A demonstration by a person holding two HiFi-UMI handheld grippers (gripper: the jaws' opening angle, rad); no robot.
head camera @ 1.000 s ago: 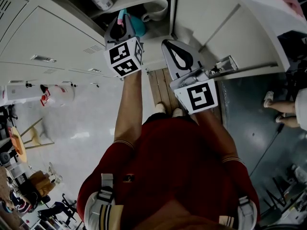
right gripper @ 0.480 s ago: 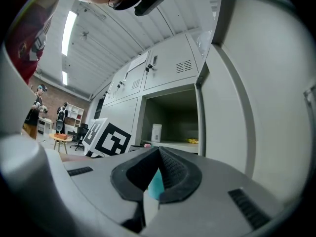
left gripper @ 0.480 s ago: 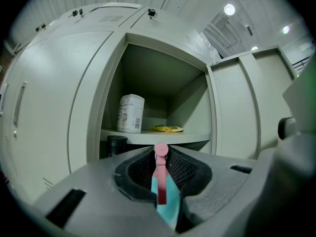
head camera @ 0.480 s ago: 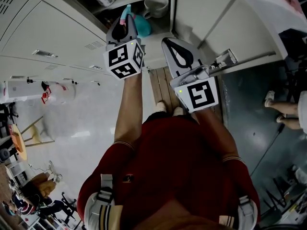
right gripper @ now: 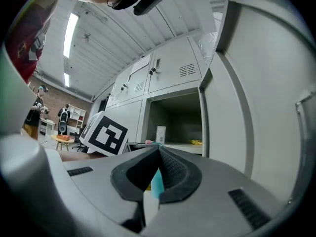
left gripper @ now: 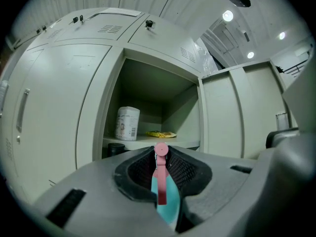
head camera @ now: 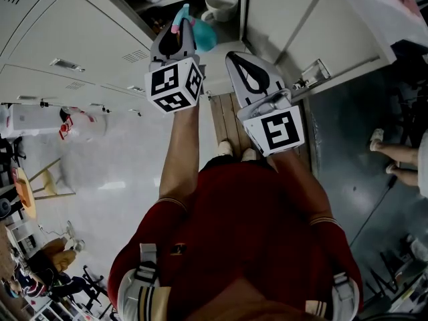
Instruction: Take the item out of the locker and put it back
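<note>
1. Left gripper [head camera: 177,32] fronts the open locker [left gripper: 148,93]. Its jaws are clamped narrowly on a teal-and-pink item [left gripper: 165,204], which sits outside the compartment, just short of the opening.
2. Straight ahead of that gripper, the locker mouth is the relation on which any return of the item likely turns. The shelf edge shows just above the jaw tips in the left gripper view.
3. To the right, the locker door [left gripper: 232,117] stands swung open, leaving the way in clear on that side.
4. Right gripper [head camera: 239,62] hangs beside the door and further back from the opening. Its tips meet and the head view shows nothing gripped. A sliver of teal shows through the gap below the tips in its own view, and what it belongs to cannot be told.
5. Lengthwise, the item runs along the left jaws, pink end forward toward the shelf. The left hand is plainly the nearer one.
6. On the shelf stand a white canister [left gripper: 128,123] and a yellow packet [left gripper: 160,134], well behind the edge.
7. A mug [head camera: 221,7] shows lower in the locker from the head view only, because the gripper body hides it in the left gripper view.
8. Most of the item is buried between the pads, so what it is stays hard to make out.
</note>
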